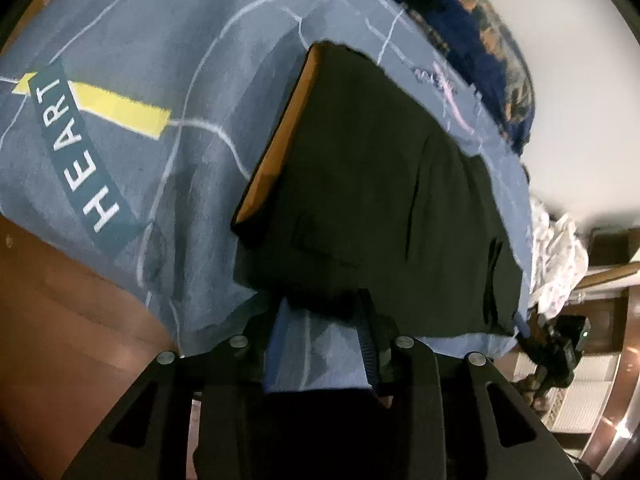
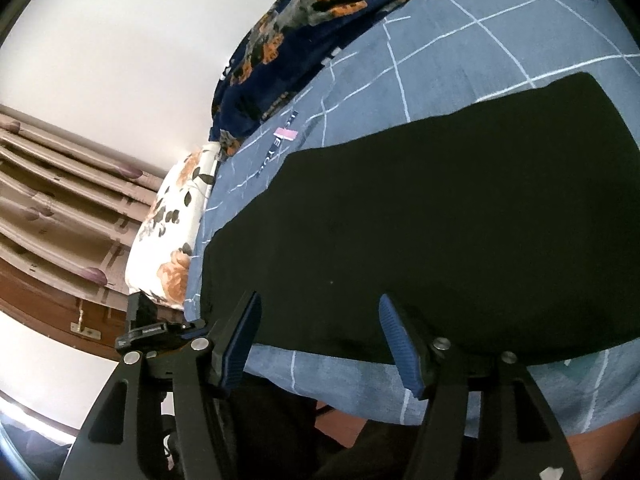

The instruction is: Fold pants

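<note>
Two grippers, left gripper (image 1: 324,320), right gripper (image 2: 320,344), at pants (image 2: 440,220) near edge

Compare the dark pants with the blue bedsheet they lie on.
The pants are plain black with no pattern; the bedsheet is blue, crossed by thin white lines and printed with the word HEART. The pants are a folded, compact shape with a tan lining showing at one edge; the bedsheet spreads wide beneath them and hangs over the bed's edge. Both are soft fabric lying flat on the bed.

Dim, perhaps slightly blurred fisheye views
</note>
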The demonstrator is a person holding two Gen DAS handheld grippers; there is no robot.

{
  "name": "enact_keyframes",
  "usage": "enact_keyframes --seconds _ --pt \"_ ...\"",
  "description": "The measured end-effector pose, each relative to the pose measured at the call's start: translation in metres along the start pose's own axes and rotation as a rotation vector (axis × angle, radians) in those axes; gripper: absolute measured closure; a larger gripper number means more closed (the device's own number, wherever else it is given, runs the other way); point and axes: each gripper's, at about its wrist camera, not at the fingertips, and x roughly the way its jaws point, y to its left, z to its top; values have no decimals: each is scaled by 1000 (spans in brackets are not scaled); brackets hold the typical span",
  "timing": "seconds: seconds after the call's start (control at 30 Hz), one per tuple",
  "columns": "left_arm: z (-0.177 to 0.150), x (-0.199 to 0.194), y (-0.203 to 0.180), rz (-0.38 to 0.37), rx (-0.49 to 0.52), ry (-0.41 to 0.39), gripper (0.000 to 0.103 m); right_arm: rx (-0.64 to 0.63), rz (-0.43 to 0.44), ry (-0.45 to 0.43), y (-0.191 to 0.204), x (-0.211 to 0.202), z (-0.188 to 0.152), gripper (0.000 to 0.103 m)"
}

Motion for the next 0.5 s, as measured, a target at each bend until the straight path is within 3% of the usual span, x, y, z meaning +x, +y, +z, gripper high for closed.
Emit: enact_keyframes --seconds 0.07,0.27,0.4,0.5 --pt "1 2 2 18 -12 -12 78 6 1 9 -2 2 -1 41" --pt "-1 -1 -4 48 18 -53 88 8 -2 18 -3 5 -2 41" --pt "-1 -12 -29 135 145 -137 90 12 -2 17 -4 6 -2 41" --pt "4 -18 -37 133 194 -186 91 24 3 21 -5 7 -3 41"
